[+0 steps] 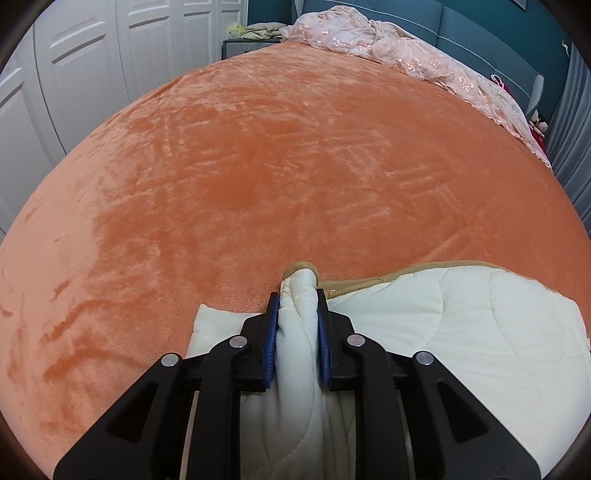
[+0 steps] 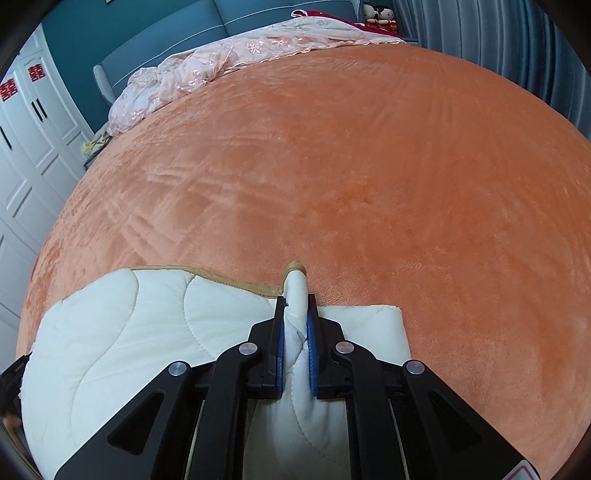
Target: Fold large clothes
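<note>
Across the near edge of the bed (image 1: 258, 177), in the left wrist view, lay one white quilted garment (image 1: 461, 332) with a tan trim along its far side. The left hand-held gripper (image 1: 298, 314) was clamped tight on a bunched fold of that garment, the cloth squeezed between its two blue pads (image 1: 271, 343) and poking out past the tips. An orange plush bedspread covered the bed and was bare ahead of the gripper. Toward the far right corner a crumpled pink embroidered cover (image 1: 406, 51) sprawled along the far edge, against a teal padded headboard (image 1: 480, 26). White wardrobe doors (image 1: 92, 55) stood beyond the left edge, and grey curtains (image 1: 569, 129) hung past the right edge. A small dark bedside cabinet (image 1: 247, 46) with some pale items on top sat by the far left corner.

At the same near edge, in the right wrist view, the right hand-held gripper (image 2: 295, 314) was likewise closed firmly on a pinched ridge of the white quilted garment (image 2: 129, 332), which spread to its left and showed a folded corner just to its right. The bed (image 2: 369, 166) lay unobstructed ahead. The pink embroidered cover (image 2: 207, 62) was heaped at the far left corner below the headboard (image 2: 166, 33), two soft dolls (image 2: 378, 14) sat beyond the far edge, and the wardrobe doors (image 2: 29, 147) carried two red paper ornaments (image 2: 22, 81).
</note>
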`<state>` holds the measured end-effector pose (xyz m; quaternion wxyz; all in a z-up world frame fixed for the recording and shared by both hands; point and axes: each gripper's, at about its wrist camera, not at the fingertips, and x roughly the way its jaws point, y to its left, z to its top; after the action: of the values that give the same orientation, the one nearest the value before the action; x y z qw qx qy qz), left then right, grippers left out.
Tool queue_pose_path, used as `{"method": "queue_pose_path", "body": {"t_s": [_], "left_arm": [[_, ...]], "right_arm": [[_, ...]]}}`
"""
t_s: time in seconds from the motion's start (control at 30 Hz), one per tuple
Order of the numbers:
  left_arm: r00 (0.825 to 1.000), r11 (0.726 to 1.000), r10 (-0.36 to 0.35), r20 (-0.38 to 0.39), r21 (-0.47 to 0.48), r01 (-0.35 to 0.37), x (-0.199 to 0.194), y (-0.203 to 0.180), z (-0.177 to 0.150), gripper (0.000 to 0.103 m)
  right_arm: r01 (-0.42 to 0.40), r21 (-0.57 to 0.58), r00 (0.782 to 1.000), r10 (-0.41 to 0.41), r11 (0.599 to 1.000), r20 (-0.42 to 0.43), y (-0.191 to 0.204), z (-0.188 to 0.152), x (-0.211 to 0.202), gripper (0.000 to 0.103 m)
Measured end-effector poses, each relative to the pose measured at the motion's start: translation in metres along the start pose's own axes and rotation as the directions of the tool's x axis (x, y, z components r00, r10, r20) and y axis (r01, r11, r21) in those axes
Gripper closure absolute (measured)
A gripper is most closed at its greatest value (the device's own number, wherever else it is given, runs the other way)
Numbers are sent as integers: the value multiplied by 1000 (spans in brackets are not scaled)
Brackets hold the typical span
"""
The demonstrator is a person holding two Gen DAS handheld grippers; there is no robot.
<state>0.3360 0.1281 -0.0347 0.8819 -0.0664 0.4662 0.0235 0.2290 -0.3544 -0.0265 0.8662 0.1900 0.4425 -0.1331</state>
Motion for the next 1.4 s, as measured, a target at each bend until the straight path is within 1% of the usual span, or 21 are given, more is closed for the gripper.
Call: {"method": "queue_pose_path", "body": {"t_s": [0.23, 0.3, 0.37, 0.4, 0.43, 0.47, 0.5, 0.53, 0.57, 0.6, 0.63, 0.7, 0.8, 0.87, 0.9, 0.93, 1.0, 1.1, 1.2, 1.4], "left_arm": [[1000, 1000, -8, 24, -18, 8, 3, 2, -2, 83], [1000, 1000, 2, 24, -13, -2, 2, 0, -2, 82], [1000, 1000, 5, 17, -14, -5, -1, 0, 0, 80], [1000, 1000, 21, 13, -22, -21, -6, 2, 3, 67], [998, 997, 63, 20, -40, -62, -13, 6, 6, 58], [995, 994, 89, 46, -73, -86, -26, 12, 8, 47], [993, 991, 89, 79, -107, -81, -41, 19, 9, 43], [991, 989, 87, 101, -127, -74, -54, 23, 10, 43], [990, 989, 87, 107, -129, -73, -65, 24, 12, 45], [990, 991, 84, 113, -118, -71, -75, 21, 14, 47], [989, 993, 78, 124, -101, -66, -84, 14, 16, 47], [990, 999, 19, 143, -44, -13, -101, -12, 18, 49], [981, 998, -8, 195, 70, -5, -125, -66, 15, 49], [976, 991, -73, 203, 129, 47, -134, -98, 11, 49], [978, 984, -99, 181, 166, 69, -132, -114, 8, 49], [982, 977, -109, 154, 199, 78, -126, -127, 4, 49], [989, 966, -111, 94, 244, 86, -109, -146, -8, 49], [993, 969, -117, 23, 221, 109, -84, -153, -26, 50], [995, 973, -100, -4, 207, 99, -65, -151, -43, 50], [995, 971, -94, 11, 223, 89, -50, -151, -61, 50]], "right_arm": [[-6, 13, 1000, 5, 1000, 29, -2, -5, 2, 95], [-37, 30, 999, 36, 999, 32, -6, -5, 2, 93], [-69, 61, 997, 67, 996, 26, -12, -2, 1, 93], [-66, 77, 998, 64, 995, 24, -14, 1, -3, 92], [-36, 96, 999, 33, 995, 35, -16, 5, -11, 82], [-14, 116, 998, 6, 993, 69, -17, 8, -24, 74], [-9, 131, 992, -8, 991, 123, -17, 8, -41, 70], [-15, 126, 986, -7, 992, 169, -14, 8, -56, 70], [-16, 90, 982, -1, 996, 189, -6, 9, -69, 70], [-22, 45, 982, 13, 999, 188, 6, 10, -76, 71], [-40, -4, 983, 40, 999, 177, 22, 8, -82, 71], [-99, -77, 983, 109, 992, 145, 54, 3, -87, 74], [-169, -179, 979, 186, 969, 79, 106, -10, -83, 76], [-200, -226, 976, 214, 953, 37, 134, -19, -75, 76], [-206, -245, 976, 217, 948, 18, 144, -24, -70, 76], [-210, -257, 976, 218, 943, 1, 152, -28, -67, 76], [-216, -270, 976, 212, 938, -43, 162, -39, -56, 77], [-198, -287, 980, 188, 937, -64, 163, -53, -44, 77], [-199, -279, 980, 186, 939, -74, 159, -60, -37, 80], [-189, -285, 982, 175, 940, -76, 156, -67, -23, 81]]}}
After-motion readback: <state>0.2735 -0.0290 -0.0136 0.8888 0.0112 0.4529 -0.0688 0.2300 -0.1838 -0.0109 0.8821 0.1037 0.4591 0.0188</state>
